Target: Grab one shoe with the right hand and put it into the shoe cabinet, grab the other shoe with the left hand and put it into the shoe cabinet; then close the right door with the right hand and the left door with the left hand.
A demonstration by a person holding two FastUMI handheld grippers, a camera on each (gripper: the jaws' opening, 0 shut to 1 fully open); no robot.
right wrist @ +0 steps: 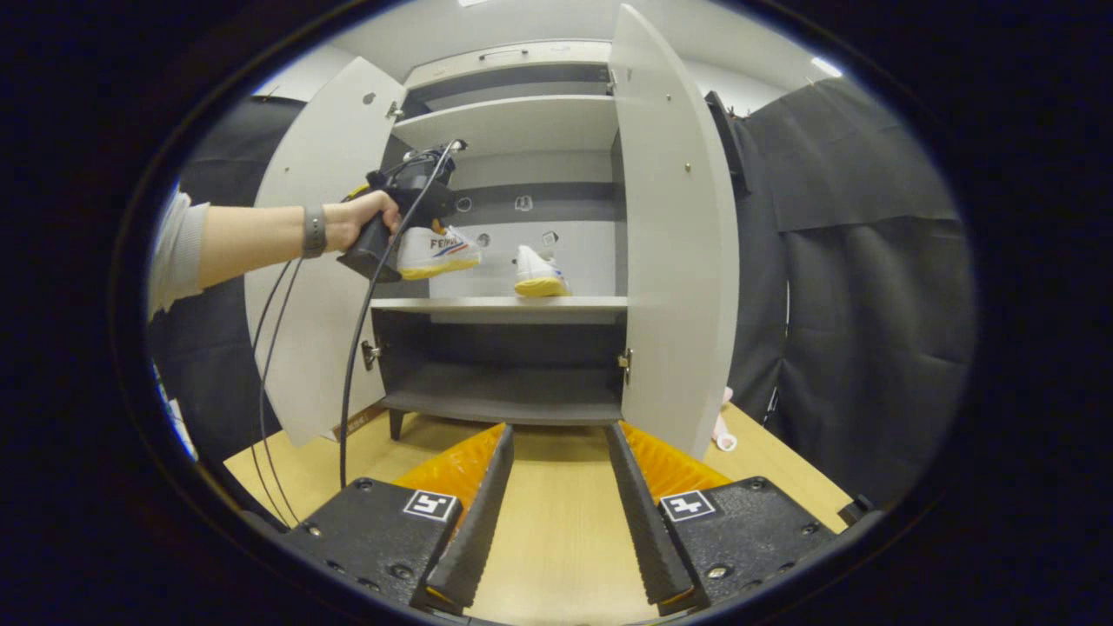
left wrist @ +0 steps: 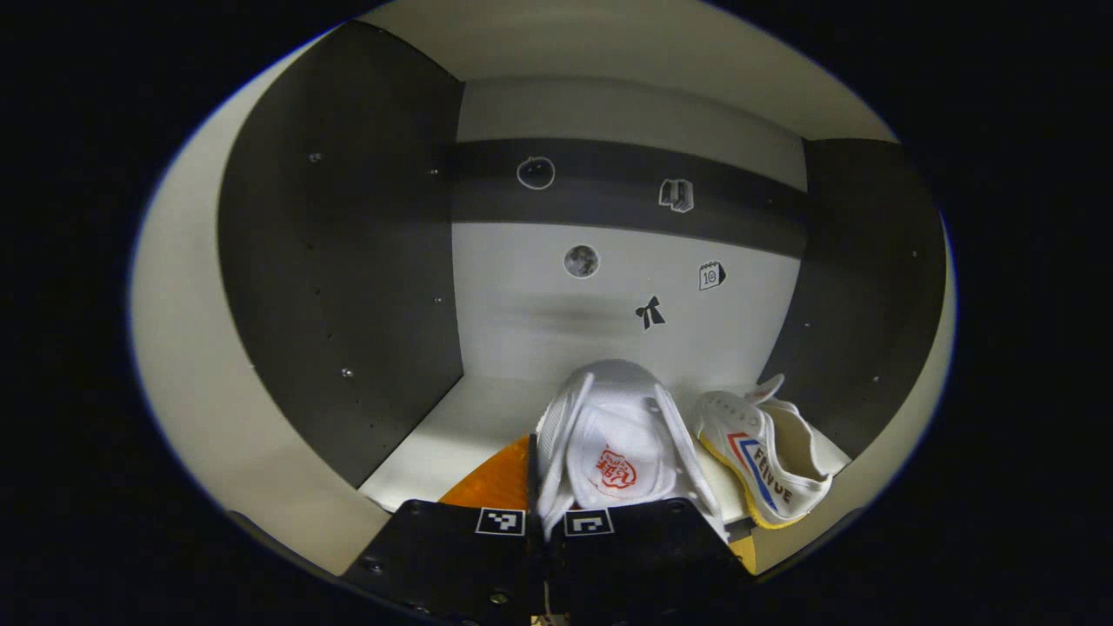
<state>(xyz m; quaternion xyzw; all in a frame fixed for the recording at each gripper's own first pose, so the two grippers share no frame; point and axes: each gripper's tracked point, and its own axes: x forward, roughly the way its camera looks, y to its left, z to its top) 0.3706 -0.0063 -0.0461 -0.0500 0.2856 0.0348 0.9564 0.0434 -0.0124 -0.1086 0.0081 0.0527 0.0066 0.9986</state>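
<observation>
Left tongs (left wrist: 543,487): pressed together on the held shoe (left wrist: 613,443), pinching its white upper; in the right gripper view a hand (right wrist: 361,222) holds these tongs up at the left front of the shoe cabinet (right wrist: 513,126), above the middle shelf (right wrist: 500,303).
Held shoe: white with a red mark on the tongue, raised above the shelf's left part, clear of the board in the right gripper view, where its side and yellow sole show (right wrist: 437,250).
Other shoe (left wrist: 769,461): white with red and blue stripes and a yellow sole, standing on the middle shelf toward its right part, near the right wall, just beside the held shoe.
Right tongs (right wrist: 556,513): spread wide, nothing between them, low over the desk (right wrist: 556,556) in front of the cabinet.
Left door (right wrist: 322,252): swung open.
Right door (right wrist: 674,235): swung open, its edge facing the camera.
Cabinet back wall (left wrist: 522,304): pale with a dark band and small stickers.
Lower shelf (right wrist: 504,404): dark.
Cables (right wrist: 348,365): hang from the left tool down toward the desk.
</observation>
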